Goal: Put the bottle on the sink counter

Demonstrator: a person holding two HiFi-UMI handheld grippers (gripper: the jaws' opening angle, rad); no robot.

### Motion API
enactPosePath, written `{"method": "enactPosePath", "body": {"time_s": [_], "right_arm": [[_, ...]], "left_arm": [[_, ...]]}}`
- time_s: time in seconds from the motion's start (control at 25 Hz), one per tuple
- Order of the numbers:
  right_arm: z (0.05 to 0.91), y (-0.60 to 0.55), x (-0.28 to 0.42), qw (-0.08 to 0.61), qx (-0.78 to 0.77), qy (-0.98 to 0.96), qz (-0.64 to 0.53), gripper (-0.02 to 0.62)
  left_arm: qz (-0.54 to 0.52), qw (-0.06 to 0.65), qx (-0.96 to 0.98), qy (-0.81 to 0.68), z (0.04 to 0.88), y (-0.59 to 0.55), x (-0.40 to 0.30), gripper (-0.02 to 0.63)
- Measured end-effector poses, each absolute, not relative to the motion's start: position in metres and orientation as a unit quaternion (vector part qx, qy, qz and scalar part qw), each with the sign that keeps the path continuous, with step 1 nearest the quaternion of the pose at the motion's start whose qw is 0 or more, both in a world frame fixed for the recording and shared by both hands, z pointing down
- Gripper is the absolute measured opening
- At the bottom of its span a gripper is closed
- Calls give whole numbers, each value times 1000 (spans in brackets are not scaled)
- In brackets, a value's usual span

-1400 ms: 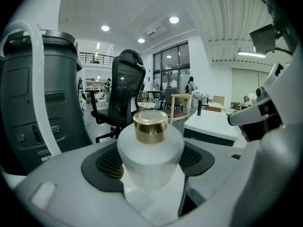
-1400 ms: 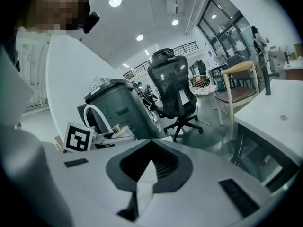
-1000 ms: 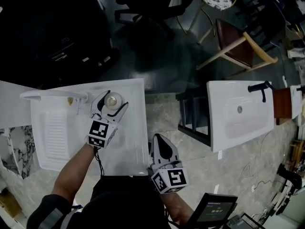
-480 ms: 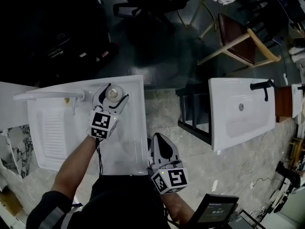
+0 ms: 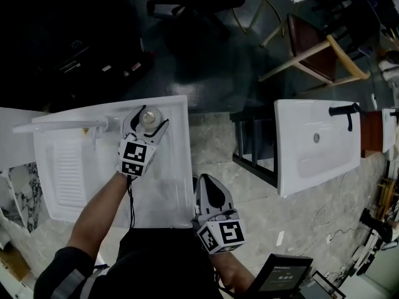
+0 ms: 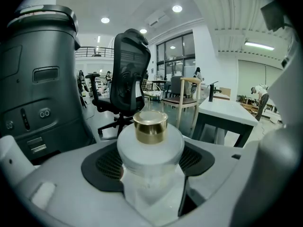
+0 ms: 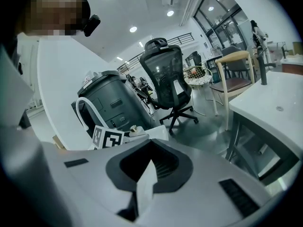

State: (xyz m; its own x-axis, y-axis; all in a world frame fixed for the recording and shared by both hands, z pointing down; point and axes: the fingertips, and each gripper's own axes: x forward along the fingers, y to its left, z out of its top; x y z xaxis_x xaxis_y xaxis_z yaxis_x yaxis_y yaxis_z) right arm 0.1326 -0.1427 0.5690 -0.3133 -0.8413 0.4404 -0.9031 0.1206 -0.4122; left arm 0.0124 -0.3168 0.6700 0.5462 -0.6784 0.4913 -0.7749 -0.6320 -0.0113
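A frosted white bottle [image 5: 148, 118] with a gold cap [image 6: 150, 126] stands upright at the back right corner of the white sink counter [image 5: 171, 185]. My left gripper [image 5: 146, 124] is shut on the bottle [image 6: 150, 151], one finger on each side of its lower body. Whether its base touches the counter is hidden. My right gripper [image 5: 209, 190] hangs off the counter's front right edge, shut with nothing in it; its pads meet in the right gripper view [image 7: 147, 175]. That view also shows the left gripper's marker cube [image 7: 108, 138] beside the bottle [image 7: 134, 128].
The counter's basin [image 5: 68, 170] has a ribbed washboard, and a white faucet pipe [image 5: 62, 127] runs along the back. A second sink [image 5: 318, 148] with a black tap [image 5: 343, 111] stands right, past a black rack [image 5: 255, 148]. Chairs [image 5: 318, 48] stand behind.
My left gripper has carried the bottle a little farther toward the counter's back edge, and its fingers have drawn closer round it. The right gripper has stayed in place.
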Motion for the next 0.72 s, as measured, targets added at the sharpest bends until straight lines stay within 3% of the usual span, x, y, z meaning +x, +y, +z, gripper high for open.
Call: {"method": "enactPosePath", "body": {"time_s": [0.72], "right_arm": [[581,-142,124,57,573,-748,329,-5]], "left_arm": [[239,97,870,-419,683,-321,17,337]]}}
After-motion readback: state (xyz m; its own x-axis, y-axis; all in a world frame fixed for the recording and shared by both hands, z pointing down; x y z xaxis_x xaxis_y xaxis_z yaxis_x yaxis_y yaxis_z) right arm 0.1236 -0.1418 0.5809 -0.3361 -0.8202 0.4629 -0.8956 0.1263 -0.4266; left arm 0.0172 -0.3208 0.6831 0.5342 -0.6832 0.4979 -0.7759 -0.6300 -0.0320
